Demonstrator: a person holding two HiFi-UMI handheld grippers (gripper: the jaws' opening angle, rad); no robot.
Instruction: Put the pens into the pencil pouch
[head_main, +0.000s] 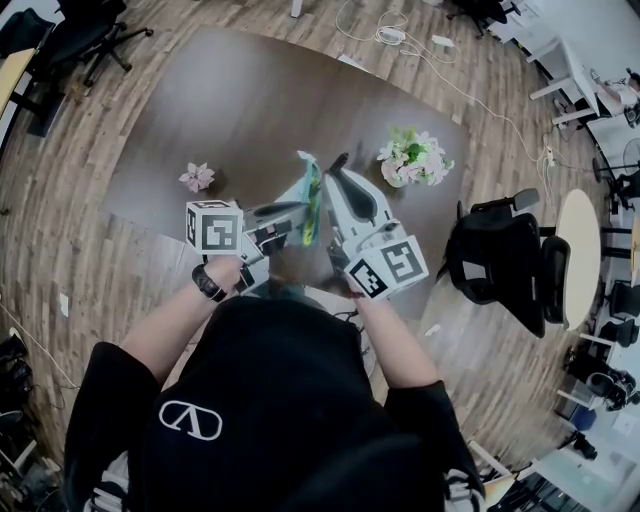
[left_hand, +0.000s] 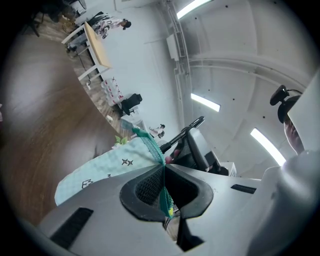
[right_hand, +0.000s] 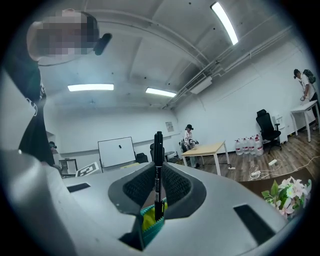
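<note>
While L claw (left_hand: 164, 169) clamps mesh edge of 1 pouch (left_hand: 102, 172), R claw (right_hand: 158, 170) grips 1 pen (right_hand: 158, 145).

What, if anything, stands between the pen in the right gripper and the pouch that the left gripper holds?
Nothing visible does. The right gripper is shut on the black pen, whose lower end sits right at the teal pouch. The left gripper pinches the pouch's rim. Whether the tip is already inside cannot be told.
</note>
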